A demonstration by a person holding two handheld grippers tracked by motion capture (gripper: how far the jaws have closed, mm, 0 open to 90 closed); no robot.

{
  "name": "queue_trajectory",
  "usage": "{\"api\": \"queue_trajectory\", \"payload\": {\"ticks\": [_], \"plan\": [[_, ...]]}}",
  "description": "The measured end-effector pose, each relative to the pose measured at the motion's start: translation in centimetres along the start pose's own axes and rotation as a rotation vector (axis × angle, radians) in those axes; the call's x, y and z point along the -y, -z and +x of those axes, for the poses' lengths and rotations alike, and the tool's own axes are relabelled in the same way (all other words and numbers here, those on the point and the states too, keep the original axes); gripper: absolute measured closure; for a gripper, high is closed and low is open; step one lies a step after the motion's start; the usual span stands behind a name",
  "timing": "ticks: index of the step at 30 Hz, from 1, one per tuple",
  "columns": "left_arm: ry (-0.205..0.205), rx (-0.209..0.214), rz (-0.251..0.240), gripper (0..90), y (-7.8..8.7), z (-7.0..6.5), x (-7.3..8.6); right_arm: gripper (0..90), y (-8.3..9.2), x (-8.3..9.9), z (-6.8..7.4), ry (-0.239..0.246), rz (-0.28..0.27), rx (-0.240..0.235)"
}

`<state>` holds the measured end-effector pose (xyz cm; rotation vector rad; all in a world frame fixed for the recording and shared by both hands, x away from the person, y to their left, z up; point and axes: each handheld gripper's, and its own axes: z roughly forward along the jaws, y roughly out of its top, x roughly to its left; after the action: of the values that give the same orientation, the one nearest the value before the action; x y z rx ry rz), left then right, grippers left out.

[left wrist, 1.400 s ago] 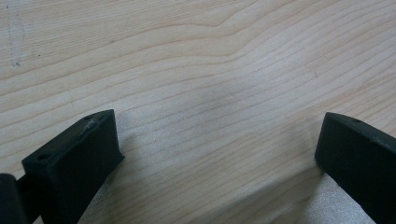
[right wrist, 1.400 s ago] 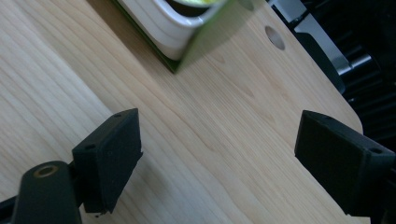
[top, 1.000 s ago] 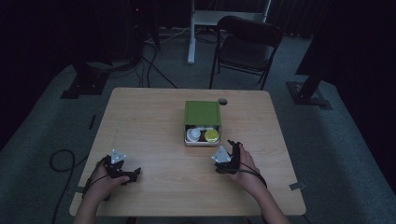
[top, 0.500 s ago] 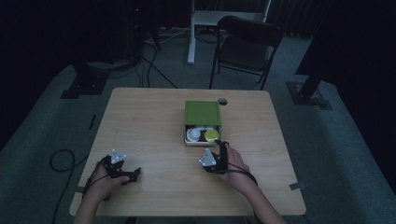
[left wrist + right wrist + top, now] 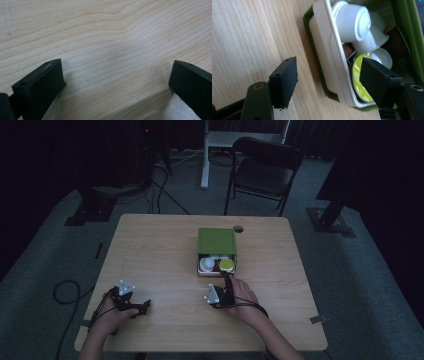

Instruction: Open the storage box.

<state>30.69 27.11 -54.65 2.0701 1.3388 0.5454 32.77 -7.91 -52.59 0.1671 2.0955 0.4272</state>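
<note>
At the lower left of the high view, one claw rests; the other is at the box.

Left gripper [image 5: 142,306] sits spread wide over bare table [image 5: 160,250], far from the green box [image 5: 216,241]. Lower middle, the right gripper [image 5: 228,279] is nearer (it has just been closing). Its half-open jaws straddle the white tray [image 5: 329,52] wall just above it, pinching nothing, one jaw over the yellow-lidded cup [image 5: 357,80].

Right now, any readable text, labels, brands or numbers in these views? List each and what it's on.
None readable.
Green box: no lettering shows on its lid.
White plastic capsules and the yellow-green foil-lidded capsule in the white tray: no print can be made out.
Pale wooden table: bare grain only.
</note>
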Motion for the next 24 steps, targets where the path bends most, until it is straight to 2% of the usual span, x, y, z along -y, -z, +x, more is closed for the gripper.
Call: {"api": "queue_trajectory", "payload": {"ticks": [5, 7, 10, 11, 15, 22, 24], "plan": [[0.000, 0.000, 0.000, 0.0, 0.0, 0.0, 0.0, 30.2, -0.3, -0.6, 0.3, 0.035, -0.001, -0.008], [0.001, 0.000, 0.000, 0.0, 0.0, 0.0, 0.0, 30.7, -0.7, -0.8, 0.5, 0.076, 0.000, -0.006], [0.000, 0.000, 0.000, 0.0, 0.0, 0.0, 0.0, 30.7, -0.8, -0.8, 0.6, 0.085, -0.003, -0.003], [0.001, 0.000, 0.000, 0.0, 0.0, 0.0, 0.0, 30.7, -1.2, -0.8, 1.0, 0.145, 0.005, 0.014], [0.001, 0.000, 0.000, 0.0, 0.0, 0.0, 0.0, 31.9, -1.6, -0.7, 1.4, 0.199, 0.020, 0.036], [0.001, 0.000, 0.000, 0.0, 0.0, 0.0, 0.0, 34.6, -2.2, -0.7, 1.5, 0.244, 0.026, 0.075], [0.001, 0.000, 0.000, 0.0, 0.0, 0.0, 0.0, 34.8, -2.4, -0.7, 1.5, 0.253, 0.026, 0.073]]}}
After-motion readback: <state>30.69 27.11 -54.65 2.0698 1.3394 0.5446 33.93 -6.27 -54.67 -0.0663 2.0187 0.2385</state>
